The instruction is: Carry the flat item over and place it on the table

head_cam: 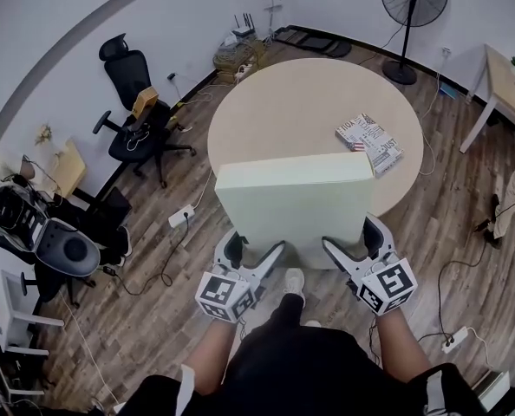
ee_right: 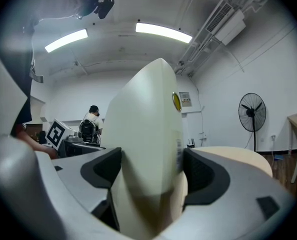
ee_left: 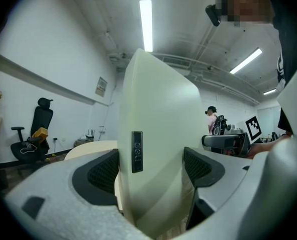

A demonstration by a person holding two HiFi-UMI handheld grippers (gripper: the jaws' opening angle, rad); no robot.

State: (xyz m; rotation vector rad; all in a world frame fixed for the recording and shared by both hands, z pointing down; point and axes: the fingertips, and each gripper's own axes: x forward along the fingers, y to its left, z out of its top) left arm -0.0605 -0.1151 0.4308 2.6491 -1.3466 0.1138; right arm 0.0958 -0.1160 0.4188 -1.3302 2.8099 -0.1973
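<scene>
A flat pale cream box [head_cam: 296, 208] hangs in the air at the near edge of the round beige table [head_cam: 283, 102]. My left gripper [head_cam: 256, 251] is shut on the box's lower left edge, and my right gripper [head_cam: 349, 243] is shut on its lower right edge. In the left gripper view the box [ee_left: 156, 134] stands edge-on between the dark pads [ee_left: 103, 171], with a small dark label on its side. The right gripper view shows the box [ee_right: 148, 149] likewise pinched between both jaws, with a yellow sticker near its top.
A patterned packet [head_cam: 369, 142] lies on the table's right side. A black office chair [head_cam: 136, 111] stands to the left, a floor fan [head_cam: 411, 16] at the back, a wooden desk [head_cam: 509, 81] far right. Cables and power strips [head_cam: 181, 216] trail over the wood floor. A person [ee_right: 91, 121] stands in the background.
</scene>
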